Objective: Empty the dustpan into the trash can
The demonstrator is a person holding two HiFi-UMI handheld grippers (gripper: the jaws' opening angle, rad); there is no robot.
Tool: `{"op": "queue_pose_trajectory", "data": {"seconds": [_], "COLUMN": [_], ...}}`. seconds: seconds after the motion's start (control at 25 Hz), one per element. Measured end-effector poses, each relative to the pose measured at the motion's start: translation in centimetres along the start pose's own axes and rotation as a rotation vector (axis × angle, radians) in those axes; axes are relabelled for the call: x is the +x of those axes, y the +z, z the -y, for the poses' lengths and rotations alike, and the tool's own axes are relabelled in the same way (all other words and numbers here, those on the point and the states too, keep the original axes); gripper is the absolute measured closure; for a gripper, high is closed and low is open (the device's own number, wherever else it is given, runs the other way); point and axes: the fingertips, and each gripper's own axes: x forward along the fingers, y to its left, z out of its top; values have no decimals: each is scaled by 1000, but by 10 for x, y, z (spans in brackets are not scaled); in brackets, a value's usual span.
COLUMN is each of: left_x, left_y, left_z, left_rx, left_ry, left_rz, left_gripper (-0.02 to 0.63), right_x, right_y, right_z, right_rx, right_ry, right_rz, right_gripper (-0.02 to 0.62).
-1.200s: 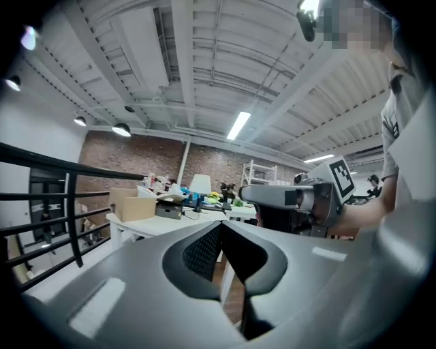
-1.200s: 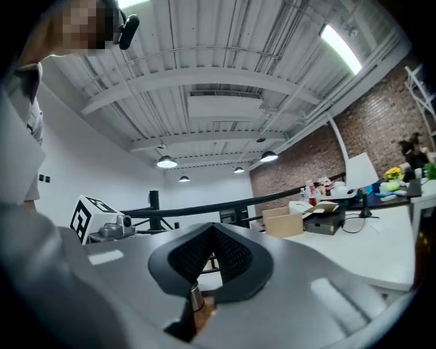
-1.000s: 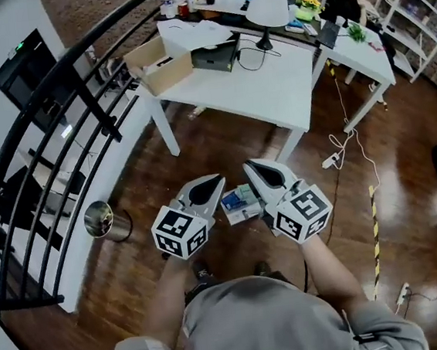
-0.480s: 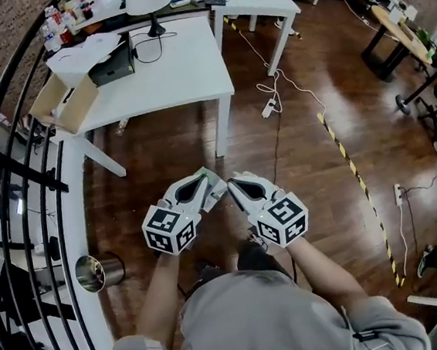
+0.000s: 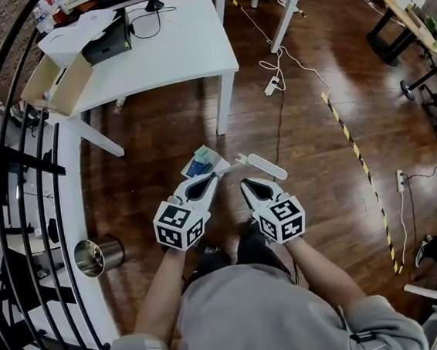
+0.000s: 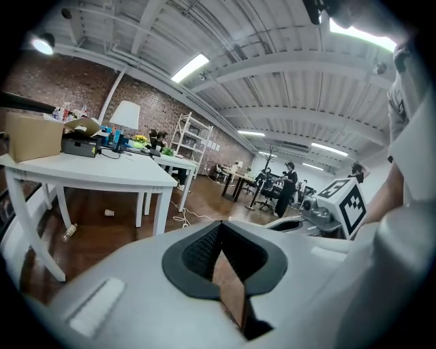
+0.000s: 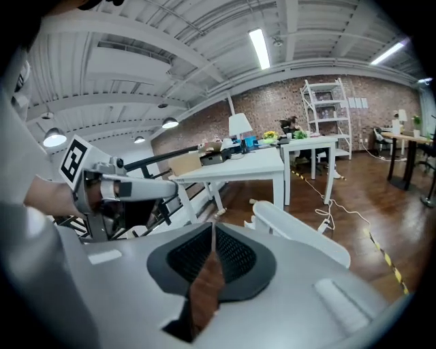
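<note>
Both grippers were closed with nothing between their pads: the left gripper (image 5: 206, 181) and right gripper (image 5: 246, 184) hovered side by side, tips pointing away from the person. The white plastic dustpan (image 5: 264, 167) lay on the glossy wooden floor (image 5: 308, 145) just beyond them. Its long handle was past the right tips, and its pan past the left tips held blue and white litter (image 5: 199, 164). The shiny cylindrical metal trash can (image 5: 114, 250) stood well apart at the left, its contents unclear.
</note>
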Motion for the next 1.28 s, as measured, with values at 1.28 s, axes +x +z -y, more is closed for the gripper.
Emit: {"op": "queue_pose_trajectory", "data": {"seconds": [1.28], "left_x": [-42], "left_y": [-58], "left_z": [-51], "left_rx": [-91], "left_ry": [124], "left_rz": [-101], "left_gripper": [600], "right_x": [108], "right_y": [9], "right_z": [91], "right_rx": [129], "right_ry": [-315], "right_rz": [90], "right_gripper": [394]}}
